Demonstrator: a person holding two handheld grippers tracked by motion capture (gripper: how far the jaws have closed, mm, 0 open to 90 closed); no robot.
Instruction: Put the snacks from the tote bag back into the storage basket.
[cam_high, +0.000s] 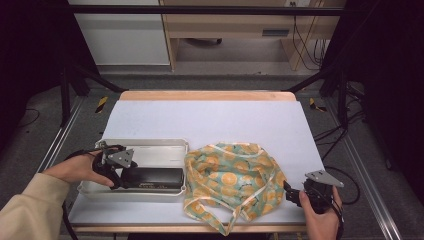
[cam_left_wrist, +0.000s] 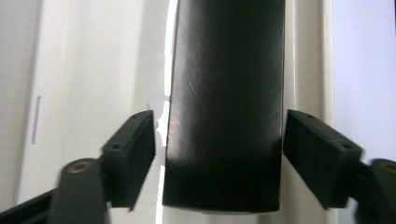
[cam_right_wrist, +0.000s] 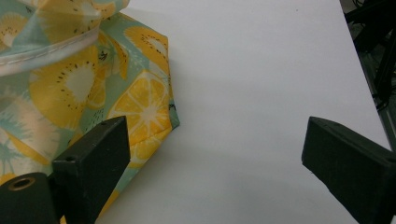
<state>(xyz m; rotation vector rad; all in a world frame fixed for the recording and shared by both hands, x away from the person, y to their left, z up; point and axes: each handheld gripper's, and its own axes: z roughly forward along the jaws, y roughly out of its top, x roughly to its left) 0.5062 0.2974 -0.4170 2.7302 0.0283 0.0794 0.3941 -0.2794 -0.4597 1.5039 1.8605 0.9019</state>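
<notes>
- Inside the shallow white plastic tray (cam_high: 145, 146), along its near wall: a long black rectangular case (cam_high: 152, 178), matte and hard-looking, lying flat.
- Long axis of the case parallel to that near wall, running left to right across the table in the high view, right end close to the tray's right wall.
- At the case's left end: left gripper (cam_high: 116, 176), held in the person's left hand (cam_high: 80, 170), pointing along that long axis.
- Seen along the left gripper (cam_left_wrist: 218, 149) in its own view: case (cam_left_wrist: 226, 102) running straight away between the two jaws, one jaw on each long side.
- Jaws spread a little wider than the case, slim gaps on both sides, nothing gripped yet; likely only a squeeze across the short width needed for a hold.
- Pale tray floor (cam_left_wrist: 93, 70) to one side of the case, tray wall close against the other.
- Just right of the tray: crumpled teal fabric bag with a yellow citrus print (cam_high: 231, 180), touching or just overlapping the tray's right rim.
- Right of the bag, well apart from the case: right gripper (cam_high: 292, 196) in the person's right hand (cam_high: 320, 212).
- Right gripper (cam_right_wrist: 212, 163) jaws spread wide and empty over the white table top (cam_right_wrist: 261, 93), bag corner (cam_right_wrist: 93, 93) beside one jaw.
- Nearer to the case by far: the left gripper.
</notes>
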